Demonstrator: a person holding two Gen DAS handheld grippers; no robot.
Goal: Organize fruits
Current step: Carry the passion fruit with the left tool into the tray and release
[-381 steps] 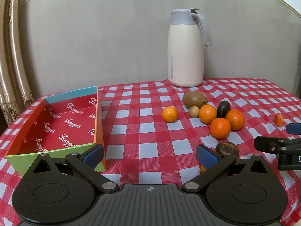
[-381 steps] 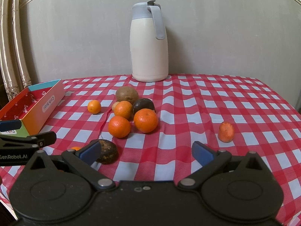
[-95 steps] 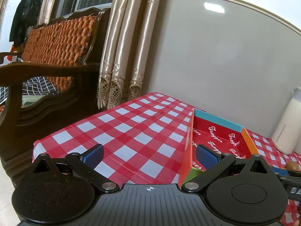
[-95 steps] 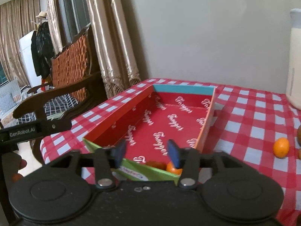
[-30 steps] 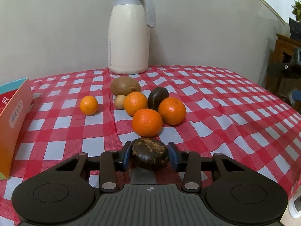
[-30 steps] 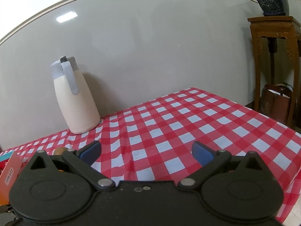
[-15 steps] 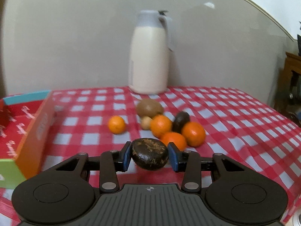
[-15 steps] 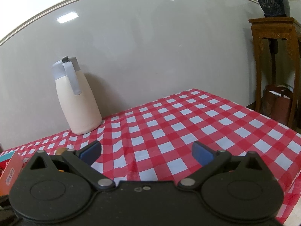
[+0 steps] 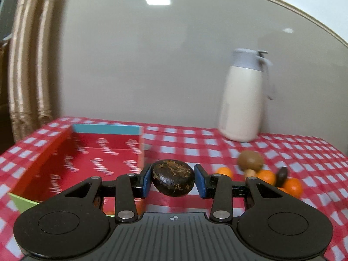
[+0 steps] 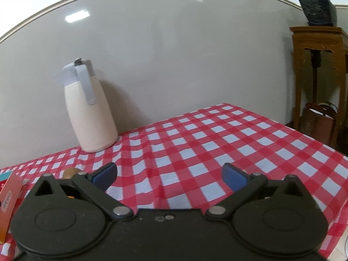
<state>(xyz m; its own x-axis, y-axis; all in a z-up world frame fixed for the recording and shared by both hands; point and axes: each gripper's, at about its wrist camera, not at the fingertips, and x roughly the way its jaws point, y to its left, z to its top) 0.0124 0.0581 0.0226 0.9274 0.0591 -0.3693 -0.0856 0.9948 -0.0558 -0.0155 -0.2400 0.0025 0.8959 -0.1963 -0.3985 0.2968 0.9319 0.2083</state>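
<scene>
My left gripper (image 9: 173, 180) is shut on a dark brown, rough-skinned round fruit (image 9: 173, 178), held above the checked cloth just right of the red box (image 9: 95, 152). The open box has an orange left wall and a blue far wall. To the right lie a kiwi (image 9: 250, 160), several oranges (image 9: 292, 186) and a dark avocado (image 9: 282, 174). My right gripper (image 10: 169, 175) stands open over bare cloth with nothing between its fingers. In its view the kiwi (image 10: 71, 172) peeks out behind the left finger, and a corner of the box (image 10: 8, 192) shows at the left edge.
A cream jug with a grey lid (image 9: 244, 100) stands at the back of the table by the wall (image 10: 90, 106). Curtains (image 9: 28, 65) hang at the left. A wooden stand with a potted plant (image 10: 318, 50) is past the table's right edge.
My left gripper has swung left and risen with the dark fruit, so the red box now fills the left of its view and the fruit pile has slid right. The right gripper stayed put.
</scene>
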